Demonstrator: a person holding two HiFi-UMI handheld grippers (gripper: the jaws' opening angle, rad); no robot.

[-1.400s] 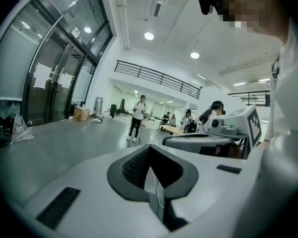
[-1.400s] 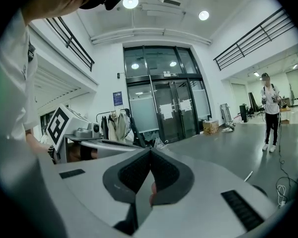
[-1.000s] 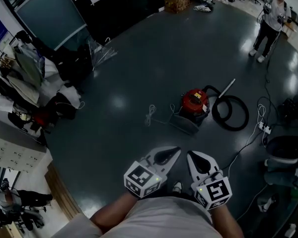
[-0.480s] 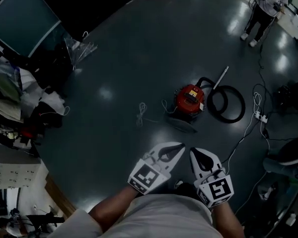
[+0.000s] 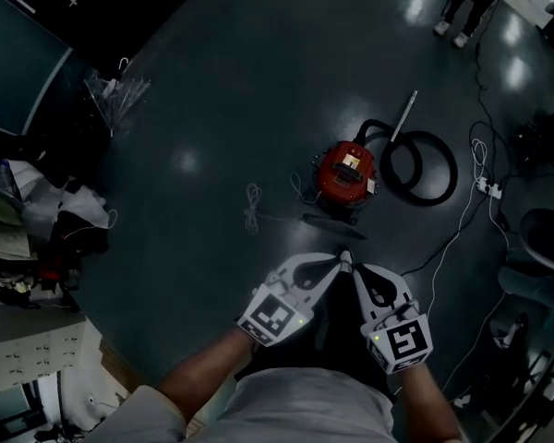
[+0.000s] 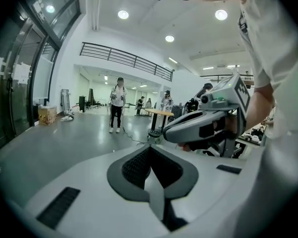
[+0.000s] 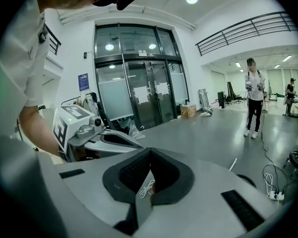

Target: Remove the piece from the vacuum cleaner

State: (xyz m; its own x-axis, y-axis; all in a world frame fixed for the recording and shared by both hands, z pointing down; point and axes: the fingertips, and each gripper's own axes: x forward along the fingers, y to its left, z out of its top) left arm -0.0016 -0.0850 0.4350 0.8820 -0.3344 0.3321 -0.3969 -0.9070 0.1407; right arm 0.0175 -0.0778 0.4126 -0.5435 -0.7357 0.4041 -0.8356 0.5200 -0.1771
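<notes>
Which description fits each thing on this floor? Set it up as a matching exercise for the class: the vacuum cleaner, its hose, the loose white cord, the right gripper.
Column one:
1. vacuum cleaner
2. hose
3. white cord
4. right gripper

Column two:
A. shut, nothing held
B. red body
C. black coil, right of the vacuum in the head view
D. bundled on the floor, left of the vacuum in the head view

Pairs: 1-B, 2-C, 3-D, 4-A

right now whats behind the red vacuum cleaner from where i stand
A black hose lies coiled on the floor beside and beyond the vacuum cleaner, with a thin metal wand farther out. Its far face is hidden.
</notes>
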